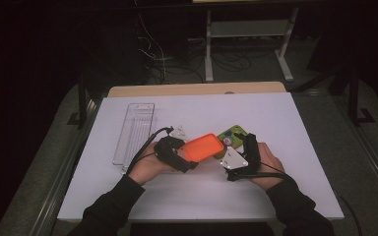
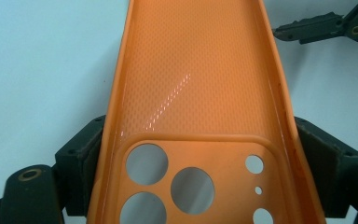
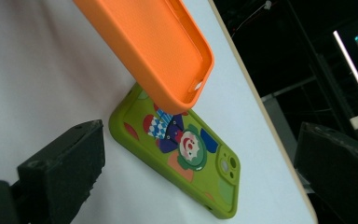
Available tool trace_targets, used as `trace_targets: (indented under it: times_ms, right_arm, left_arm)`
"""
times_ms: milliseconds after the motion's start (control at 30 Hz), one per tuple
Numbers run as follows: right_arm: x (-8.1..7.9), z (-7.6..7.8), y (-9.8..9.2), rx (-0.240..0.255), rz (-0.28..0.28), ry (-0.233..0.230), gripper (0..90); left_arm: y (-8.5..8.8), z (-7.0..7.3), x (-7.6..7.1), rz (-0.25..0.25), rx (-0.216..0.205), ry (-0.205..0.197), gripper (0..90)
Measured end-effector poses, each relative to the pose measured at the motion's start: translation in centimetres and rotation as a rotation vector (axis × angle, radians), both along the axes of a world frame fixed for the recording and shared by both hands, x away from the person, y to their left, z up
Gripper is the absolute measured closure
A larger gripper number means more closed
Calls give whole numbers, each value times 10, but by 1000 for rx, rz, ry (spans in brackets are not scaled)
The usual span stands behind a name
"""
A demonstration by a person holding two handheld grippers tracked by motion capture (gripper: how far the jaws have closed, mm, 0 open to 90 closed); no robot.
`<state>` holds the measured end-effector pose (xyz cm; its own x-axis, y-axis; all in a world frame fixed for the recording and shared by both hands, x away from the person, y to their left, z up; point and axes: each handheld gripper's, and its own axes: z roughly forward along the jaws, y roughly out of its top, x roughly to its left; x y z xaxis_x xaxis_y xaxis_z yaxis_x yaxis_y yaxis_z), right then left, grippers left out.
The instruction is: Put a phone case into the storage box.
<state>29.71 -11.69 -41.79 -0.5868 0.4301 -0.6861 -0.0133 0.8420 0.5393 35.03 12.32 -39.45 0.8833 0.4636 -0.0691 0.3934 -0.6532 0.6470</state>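
Observation:
An orange phone case [image 1: 204, 146] is held above the white table, its inside facing up and its camera holes toward my left gripper [image 1: 189, 160]. In the left gripper view the black pads [image 2: 91, 154] press on both long sides of the orange case [image 2: 196, 93], so my left gripper [image 2: 200, 154] is shut on it. A green phone case with a clown picture [image 1: 232, 133] lies flat on the table, partly under the orange one. My right gripper [image 1: 250, 140] sits just right of it, open. In the right gripper view the green case [image 3: 182, 149] lies ahead of the wide-apart jaws of my right gripper [image 3: 200, 168], below the orange case [image 3: 154, 42].
A clear plastic tray [image 1: 134, 132] lies lengthwise at the left of the white table top [image 1: 202, 191]. The table's far edge shows a wooden strip [image 1: 197, 89]; beyond it are desk legs and cables on a dark floor.

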Motion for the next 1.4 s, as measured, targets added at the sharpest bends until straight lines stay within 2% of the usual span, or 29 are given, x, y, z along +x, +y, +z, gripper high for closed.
trace_targets:
  times_ms: [33, 67, 300, 433, 533, 633, 700, 767, 900, 967, 1067, 1167, 1300, 1333, 1400]
  right_arm:
    - [-1, -1, 2, 13, -10, -10, 13]
    - [-2, -2, 2, -1, -7, -29, 13]
    - [-3, -3, 4, -53, 33, -78, 13]
    - [-5, -5, 6, -97, 43, -108, 13]
    - [-6, -6, 7, -118, 57, -122, 13]
    - [-7, -7, 9, -148, 57, -152, 13]
    - [-7, -7, 9, -192, 74, -182, 13]
    - [-9, -9, 10, -203, 77, -197, 13]
    - [-11, -10, 13, -230, 96, -259, 13]
    - [-13, -11, 14, -232, 94, -253, 13]
    - [-14, -12, 17, -246, 107, -283, 13]
    - [-15, -12, 20, -254, 121, -283, 13]
    - [-17, -14, 25, -257, 124, -310, 16]
    - [-15, -13, 26, -283, 147, -332, 20]
    - [-14, -13, 28, -312, 161, -338, 36]
  left_arm:
    - [0, 0, 0, -4, 3, -6, 156]
    - [0, 0, 0, -3, 2, -4, 156]
    - [-1, -1, -1, 14, -21, 5, 156]
    - [-1, 0, 0, -2, -1, 3, 157]
    - [-1, -1, -1, 11, -9, 14, 157]
    - [-1, -1, -1, 7, -6, 13, 157]
    - [-1, -1, -1, 4, 0, 14, 157]
    - [-1, -1, -1, 3, 3, 13, 157]
    - [-2, -1, -2, 10, -8, 15, 157]
    - [-2, 0, -2, 11, -10, 13, 157]
    - [-1, 1, -1, 2, -3, 10, 157]
    - [-1, 2, -1, 3, -5, 10, 157]
    - [1, 3, 0, -7, 0, 6, 157]
    - [1, 4, 0, -7, 1, 4, 157]
    - [1, 4, 0, -6, -1, 4, 157]
